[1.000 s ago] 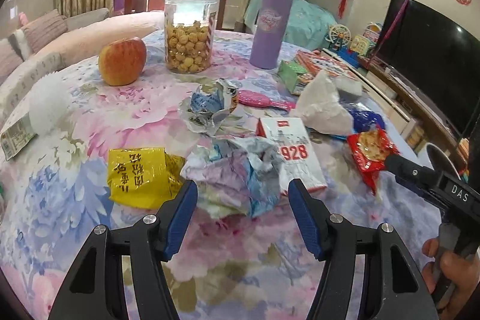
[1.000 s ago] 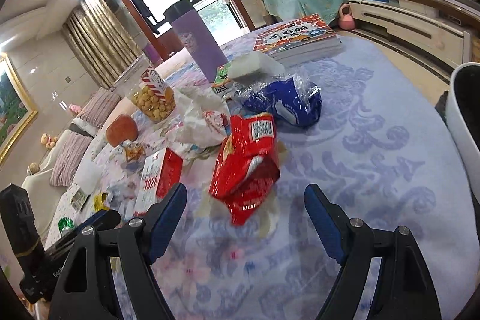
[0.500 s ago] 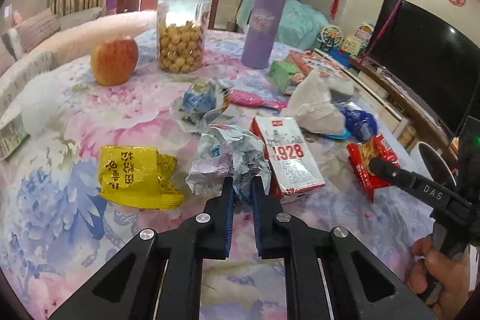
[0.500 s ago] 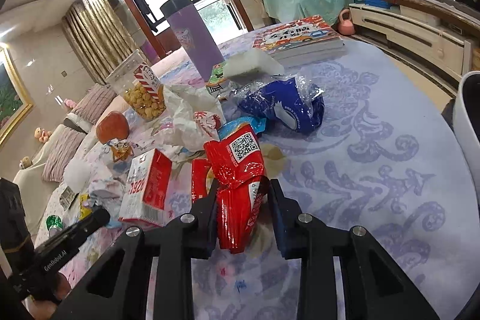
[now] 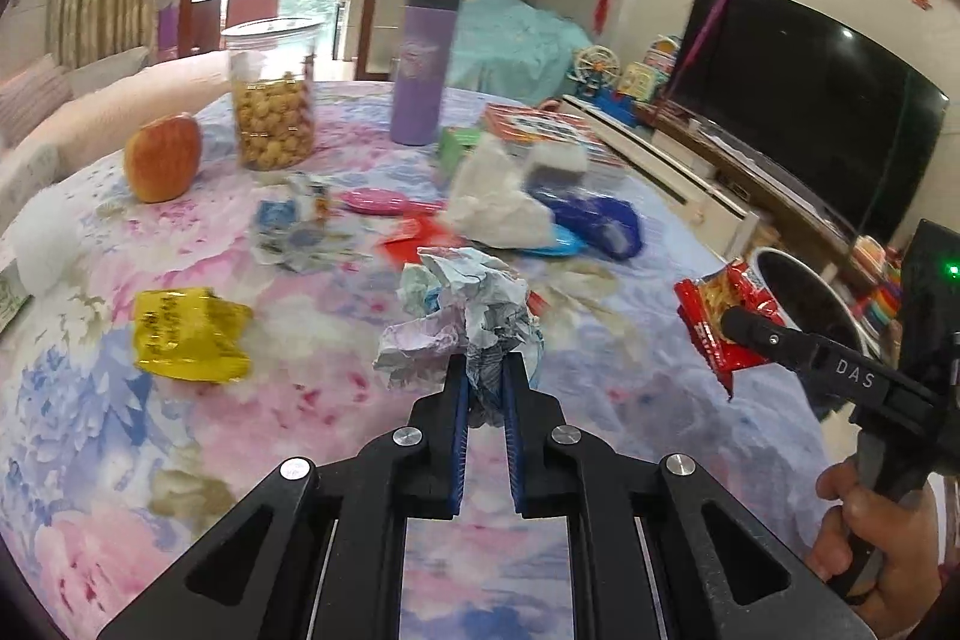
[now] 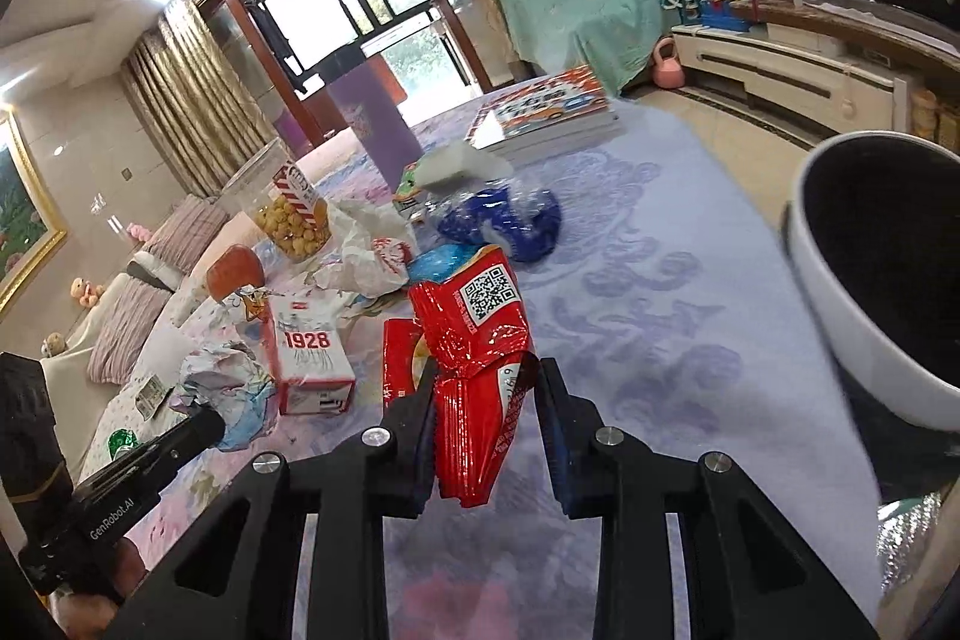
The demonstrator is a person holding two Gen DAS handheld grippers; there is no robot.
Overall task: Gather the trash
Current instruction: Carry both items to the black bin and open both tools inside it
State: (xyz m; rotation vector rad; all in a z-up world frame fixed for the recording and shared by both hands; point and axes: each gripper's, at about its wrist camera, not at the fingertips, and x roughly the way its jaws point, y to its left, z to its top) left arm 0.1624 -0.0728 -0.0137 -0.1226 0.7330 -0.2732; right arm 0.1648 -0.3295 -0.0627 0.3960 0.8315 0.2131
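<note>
The left gripper (image 5: pixel 483 388) was clamped on a crumpled paper ball (image 5: pixel 465 322), its blue-padded fingers pressed against the wad's lower part, with the paper held above the flowered tablecloth (image 5: pixel 180 448) near the table's middle. The right gripper (image 6: pixel 486 418) was closed around a red snack packet (image 6: pixel 480 370), whose QR-code end stuck up past the fingertips; in the left wrist view that packet (image 5: pixel 714 322) hung beyond the table's right edge, just beside the rim of a white bin (image 5: pixel 774 262). In the right wrist view the bin (image 6: pixel 852 316) stood off the table's right edge, its dark inside open toward the camera. On the table lay other litter: a yellow wrapper (image 5: pixel 186 334) toward the left edge, a flattened blue-and-white wrapper (image 5: pixel 300 238) behind it, a white plastic bag (image 5: pixel 498 208) and a blue bag (image 5: pixel 600 220) toward the far right. A red-and-white "1928" carton (image 6: pixel 309 358) lay near the paper ball in the right wrist view. Toward the far edge stood an apple (image 5: pixel 162 157), a clear jar of snacks (image 5: pixel 270 100) and a purple tumbler (image 5: pixel 420 64), with a picture book (image 6: pixel 540 106) at the far right corner.
</note>
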